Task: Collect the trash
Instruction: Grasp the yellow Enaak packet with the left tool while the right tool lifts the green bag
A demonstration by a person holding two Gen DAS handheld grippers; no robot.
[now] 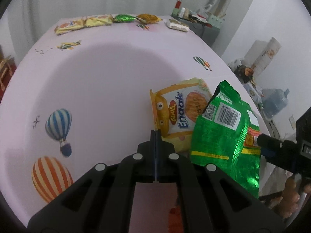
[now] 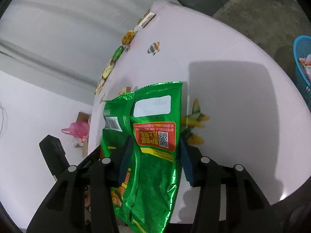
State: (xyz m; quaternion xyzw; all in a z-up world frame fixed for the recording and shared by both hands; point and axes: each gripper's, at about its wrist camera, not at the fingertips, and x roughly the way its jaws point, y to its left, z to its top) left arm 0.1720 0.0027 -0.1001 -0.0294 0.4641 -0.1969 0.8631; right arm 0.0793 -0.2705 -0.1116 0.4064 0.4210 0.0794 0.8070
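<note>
A green foil snack bag (image 2: 153,143) stands upright at the table's near edge; it also shows in the left wrist view (image 1: 223,134). My right gripper (image 2: 155,159) is open, with its blue pads (image 2: 126,159) on either side of the bag and a gap between bag and right pad. The right gripper shows in the left wrist view (image 1: 272,145) at the bag's right edge. A yellow Enaak wrapper (image 1: 178,114) lies flat behind the bag. My left gripper (image 1: 156,134) is shut and empty, its tips at the wrapper's near-left corner.
The pink table (image 1: 107,81) has printed balloons. A row of wrappers (image 1: 93,22) and a small white box (image 1: 177,25) lie along its far edge. A blue basket (image 2: 303,66) with trash stands on the floor past the table's right side.
</note>
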